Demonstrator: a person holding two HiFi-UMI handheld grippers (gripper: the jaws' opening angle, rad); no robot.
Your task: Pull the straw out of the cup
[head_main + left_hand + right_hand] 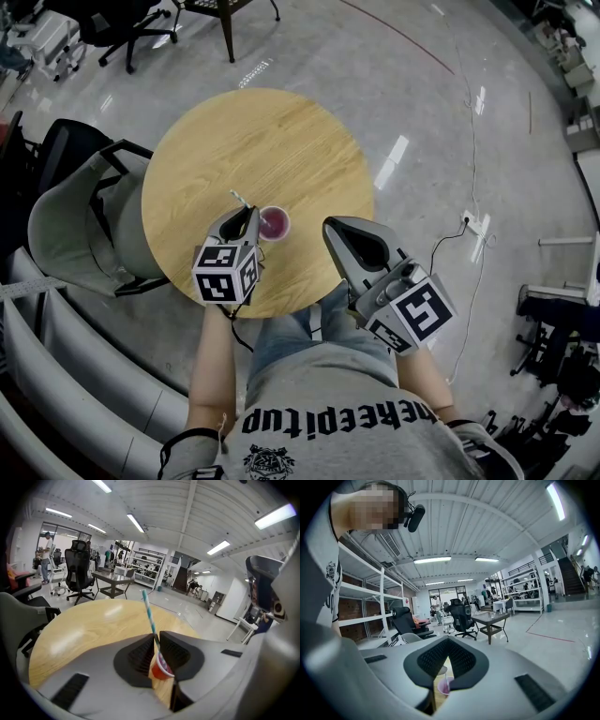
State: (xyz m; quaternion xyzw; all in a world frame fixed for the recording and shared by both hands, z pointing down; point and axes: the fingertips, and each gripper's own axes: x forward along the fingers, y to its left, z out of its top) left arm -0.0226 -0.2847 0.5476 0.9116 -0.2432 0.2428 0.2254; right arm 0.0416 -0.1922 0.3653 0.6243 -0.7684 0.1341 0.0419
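Note:
A small red cup [274,223] stands on the round wooden table [281,141] near its front edge. A teal-and-white striped straw [149,611] rises from the cup [161,668] and leans away to the left; its top shows as the straw [240,199] in the head view. My left gripper [157,642] is shut on the straw just above the cup's rim, and sits at the cup's left as the left gripper [251,216]. My right gripper [330,225] hangs right of the cup, shut and empty. From the right gripper [447,641] the cup [444,686] shows below the jaws.
A grey armchair [80,220] stands against the table's left side. A black office chair [122,23] and a small dark table [225,9] are farther off. A cable and power strip [473,225] lie on the floor at the right. My legs are at the near table edge.

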